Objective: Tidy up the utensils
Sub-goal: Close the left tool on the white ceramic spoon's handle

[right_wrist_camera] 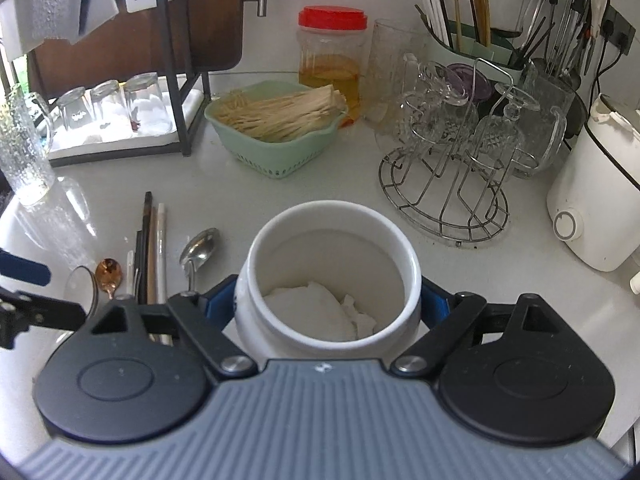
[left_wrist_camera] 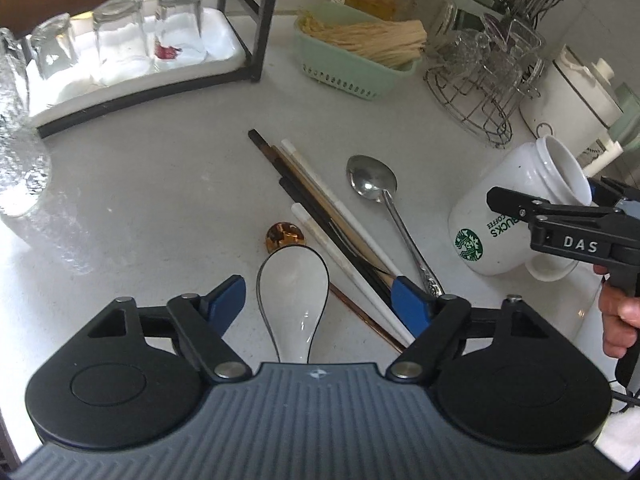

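In the lower centre of the left wrist view, we see our left gripper (left_wrist_camera: 320, 300) spread around the white ceramic soup spoon (left_wrist_camera: 294, 280), its pads clear of it. Right of that lie the mixed chopsticks (left_wrist_camera: 340, 236) and the steel spoon (left_wrist_camera: 374, 184). At far right, our right gripper (right_wrist_camera: 328, 304) pinches the white ceramic Starbucks mug (right_wrist_camera: 332, 272).

Three spoons (left_wrist_camera: 372, 184), one white mug (left_wrist_camera: 516, 216) and three upturned glasses (left_wrist_camera: 120, 36) are counted on the counter (left_wrist_camera: 160, 184).
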Demonstrator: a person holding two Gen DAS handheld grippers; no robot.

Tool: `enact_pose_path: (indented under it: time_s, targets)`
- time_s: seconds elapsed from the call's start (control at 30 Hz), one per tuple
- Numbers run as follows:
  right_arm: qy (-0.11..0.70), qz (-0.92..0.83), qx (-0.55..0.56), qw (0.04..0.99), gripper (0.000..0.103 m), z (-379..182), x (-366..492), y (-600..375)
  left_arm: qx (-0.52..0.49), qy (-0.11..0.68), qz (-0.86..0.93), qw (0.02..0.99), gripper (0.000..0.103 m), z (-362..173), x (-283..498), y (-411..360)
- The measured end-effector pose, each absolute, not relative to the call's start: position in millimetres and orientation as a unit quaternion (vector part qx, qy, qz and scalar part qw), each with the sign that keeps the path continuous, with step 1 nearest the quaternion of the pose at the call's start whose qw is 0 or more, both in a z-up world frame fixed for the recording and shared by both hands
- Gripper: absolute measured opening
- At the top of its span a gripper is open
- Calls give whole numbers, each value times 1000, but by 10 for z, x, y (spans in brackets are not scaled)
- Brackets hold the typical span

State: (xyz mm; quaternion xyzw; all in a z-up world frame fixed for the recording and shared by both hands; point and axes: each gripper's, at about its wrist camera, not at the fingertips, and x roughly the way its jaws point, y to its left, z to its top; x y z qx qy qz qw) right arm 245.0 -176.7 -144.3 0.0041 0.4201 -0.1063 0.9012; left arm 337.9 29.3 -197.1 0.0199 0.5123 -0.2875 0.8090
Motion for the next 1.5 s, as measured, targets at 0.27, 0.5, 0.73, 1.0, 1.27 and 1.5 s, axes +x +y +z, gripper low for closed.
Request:
enact_pose_path:
  time_s: [0.27,0.5,0.73,1.0,1.27,1.5]
  targets:
    - [433,-91,3,897,91,-1420,2362,-1683,56,518,-271,809,69,-2079,3389,180]
    - [434,-67,-8,898,91,-1409,2276,-1621,65,509,-244,823,56,-2094,3409,118]
    - [435,-60,-10,898,91,-1395,2230,-1610,77,507,-225,828,49,-2112,3335,111]
    - [430,-68,-6,900,91,-1399,2174,-1588,65,498,-217,837,49,-1952,3225,178]
    - [416,-84,-2,905,91,-1416,2149,-1537,48,504,-206,837,49,-2001,3210,216]
    - [414,-93,3,905,91,-1418,2168,-1523,61,514,-222,827,49,-2069,3214,179]
